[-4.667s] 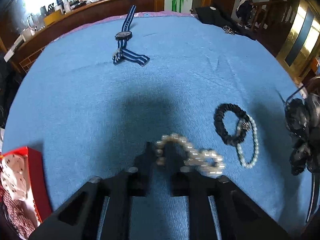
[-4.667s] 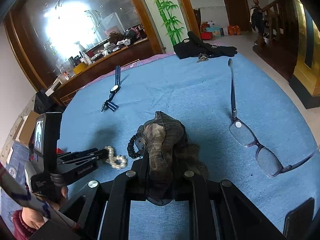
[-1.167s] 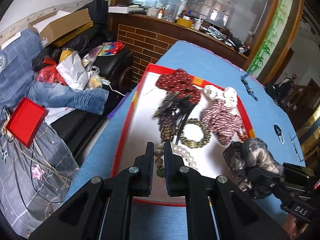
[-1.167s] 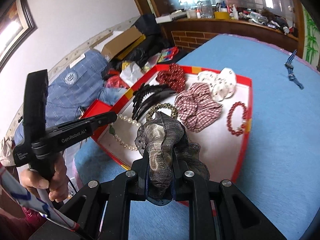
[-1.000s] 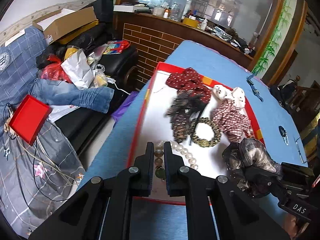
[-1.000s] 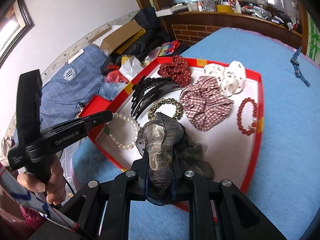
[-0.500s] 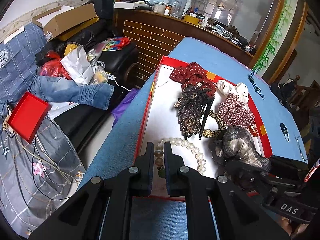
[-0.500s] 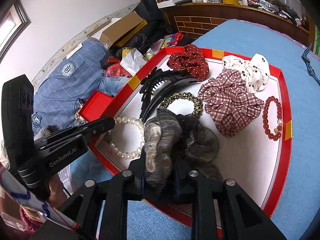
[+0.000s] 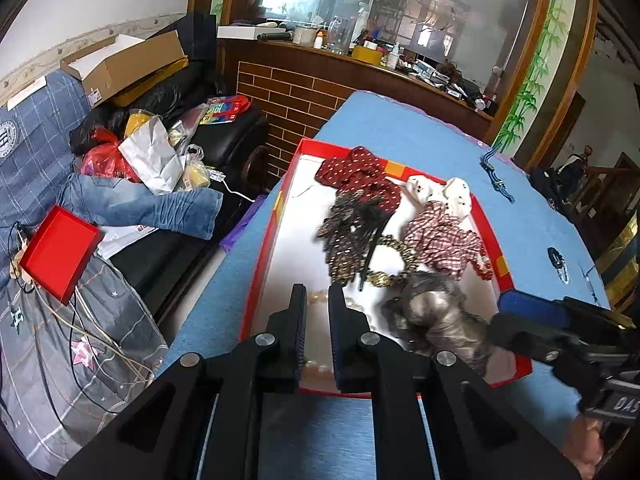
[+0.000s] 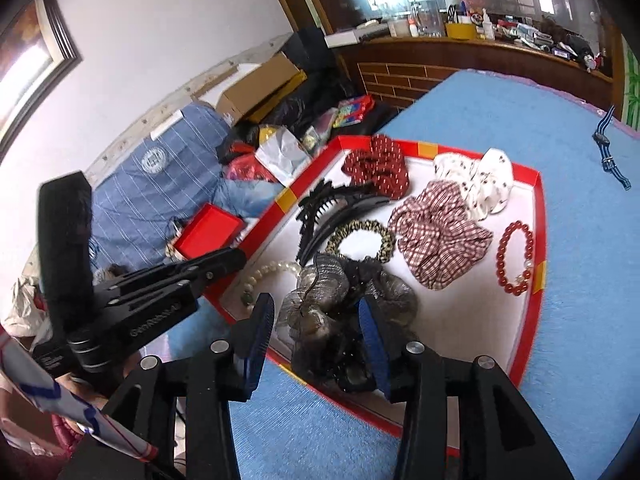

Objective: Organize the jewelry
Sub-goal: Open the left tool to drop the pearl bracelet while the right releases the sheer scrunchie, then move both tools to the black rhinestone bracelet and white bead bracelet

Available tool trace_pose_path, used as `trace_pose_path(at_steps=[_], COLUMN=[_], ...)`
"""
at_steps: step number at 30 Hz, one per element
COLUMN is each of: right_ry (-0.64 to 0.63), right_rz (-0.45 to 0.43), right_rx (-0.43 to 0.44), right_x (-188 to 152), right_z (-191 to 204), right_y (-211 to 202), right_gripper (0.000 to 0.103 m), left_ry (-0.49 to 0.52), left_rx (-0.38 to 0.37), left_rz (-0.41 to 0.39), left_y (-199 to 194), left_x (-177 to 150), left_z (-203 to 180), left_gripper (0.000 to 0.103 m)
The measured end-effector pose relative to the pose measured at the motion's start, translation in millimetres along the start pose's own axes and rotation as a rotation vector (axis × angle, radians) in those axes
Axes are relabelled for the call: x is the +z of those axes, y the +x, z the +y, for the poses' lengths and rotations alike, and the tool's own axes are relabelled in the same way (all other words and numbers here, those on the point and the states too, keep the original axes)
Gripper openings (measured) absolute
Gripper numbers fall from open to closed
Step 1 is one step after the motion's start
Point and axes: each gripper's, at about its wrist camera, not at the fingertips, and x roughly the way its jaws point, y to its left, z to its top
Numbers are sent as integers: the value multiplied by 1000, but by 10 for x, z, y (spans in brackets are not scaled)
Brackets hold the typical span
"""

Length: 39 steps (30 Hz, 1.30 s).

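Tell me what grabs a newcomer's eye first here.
The red-rimmed tray on the blue table, crowded with hair accessories. Nearest, a grey-bronze scrunchie lies between the open right gripper fingers; a pearl bracelet lies at the tray's left, by the left gripper.

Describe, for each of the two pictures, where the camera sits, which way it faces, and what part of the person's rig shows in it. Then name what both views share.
Left wrist: sits on the left gripper, faces along its fingers over the red tray; its own black fingers show, with the right gripper at the right edge.
Right wrist: sits on the right gripper, faces the tray's near corner; its open blue-padded fingers straddle the grey scrunchie; the left gripper enters at left.
Shared: tray, grey scrunchie, pearl bracelet, blue cloth.
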Motion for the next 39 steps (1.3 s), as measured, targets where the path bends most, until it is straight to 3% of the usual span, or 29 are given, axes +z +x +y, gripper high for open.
trace_pose_path(at_steps=[12,28,39], right_ry=[139,371,488], right_rz=[-108,-271,-320], right_rx=[-15,-208,-316], right_x=[-117,-675,-985], right_z=[-582,-1551,-1997], right_y=[-654,-1886,-2391], right_gripper=[48,48,48], left_ry=[108,373,514], left_rx=[-27,-234,-339], left_rz=[-23,44,89], left_y=[-136,24,45], left_x=[49,-254,-454], left_z=[-633,-2314,-3218], left_gripper=[13,17,23])
